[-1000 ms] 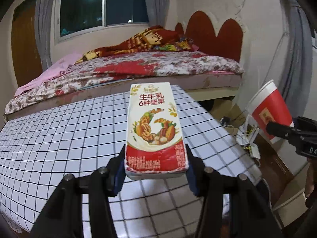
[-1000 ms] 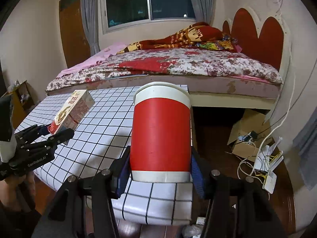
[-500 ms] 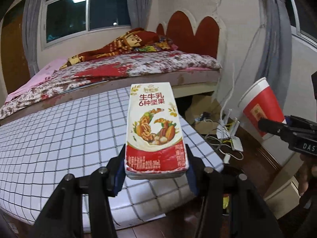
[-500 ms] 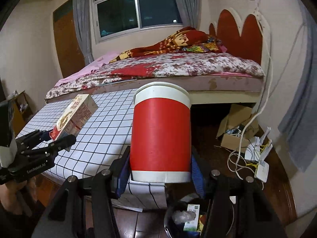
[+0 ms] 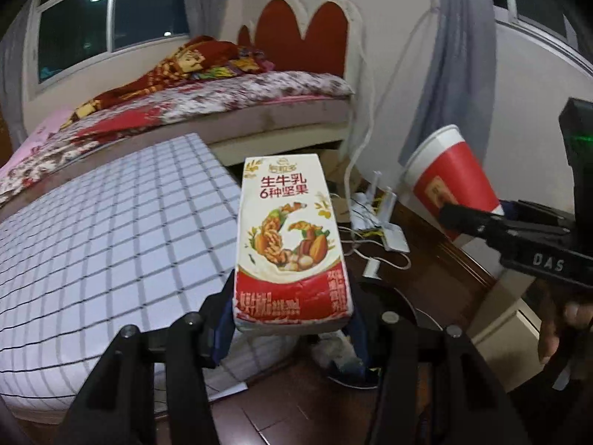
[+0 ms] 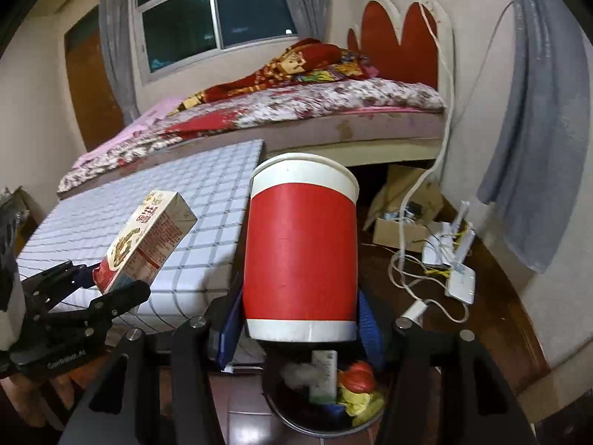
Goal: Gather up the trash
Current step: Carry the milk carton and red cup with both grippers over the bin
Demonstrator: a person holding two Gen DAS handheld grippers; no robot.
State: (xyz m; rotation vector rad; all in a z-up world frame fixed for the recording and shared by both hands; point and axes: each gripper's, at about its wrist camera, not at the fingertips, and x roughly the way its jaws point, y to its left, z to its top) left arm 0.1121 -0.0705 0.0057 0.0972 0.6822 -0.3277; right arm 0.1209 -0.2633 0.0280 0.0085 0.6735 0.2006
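Note:
My left gripper is shut on a red and white milk carton and holds it upright in the air past the table's right edge. It also shows in the right wrist view. My right gripper is shut on a red paper cup with a white rim, held above a dark trash bin on the floor that holds several scraps. The cup shows in the left wrist view, tilted, to the right of the carton.
A table with a checked cloth is to the left. A bed stands behind. White cables, a power strip and a router lie on the wooden floor at the right, next to a cardboard box.
Both grippers have swung right, off the table and over the floor. The trash bin has come into view below the cup. Both keep their hold.

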